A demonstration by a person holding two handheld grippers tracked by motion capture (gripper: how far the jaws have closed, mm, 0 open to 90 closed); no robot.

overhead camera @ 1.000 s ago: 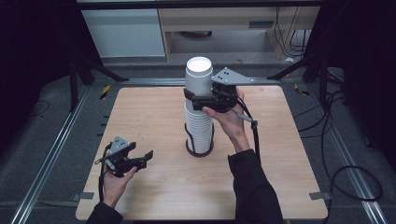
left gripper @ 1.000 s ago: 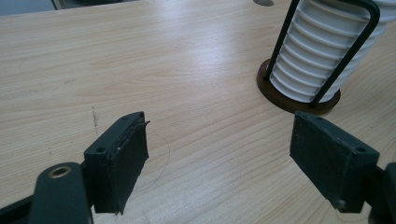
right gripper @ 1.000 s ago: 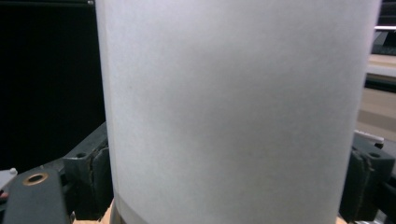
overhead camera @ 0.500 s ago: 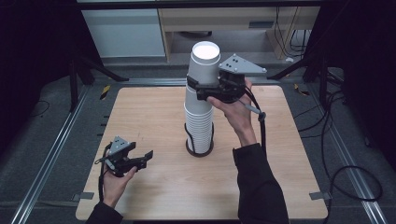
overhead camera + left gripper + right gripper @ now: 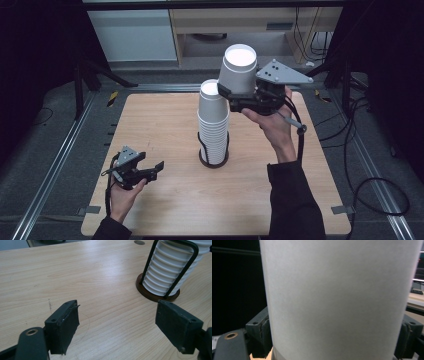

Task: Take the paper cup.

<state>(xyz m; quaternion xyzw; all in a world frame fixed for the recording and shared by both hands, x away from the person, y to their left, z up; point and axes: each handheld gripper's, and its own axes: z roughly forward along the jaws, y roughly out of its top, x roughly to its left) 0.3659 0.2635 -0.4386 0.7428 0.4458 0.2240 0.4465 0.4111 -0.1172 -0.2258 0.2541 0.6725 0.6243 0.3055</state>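
Right tool pinching white cup, lifted beside cup stack at counter centre. Left tool spread, near front-left corner.

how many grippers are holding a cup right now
1: the right gripper clamps a single white cup, lifted beside the cup stack. The left gripper is open, low over the table.

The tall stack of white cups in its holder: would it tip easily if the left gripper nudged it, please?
Probably somewhat. The stack of cups is tall and narrow on a small round base, so a high push might tip it. The wire holder should keep the cups together. They look light.
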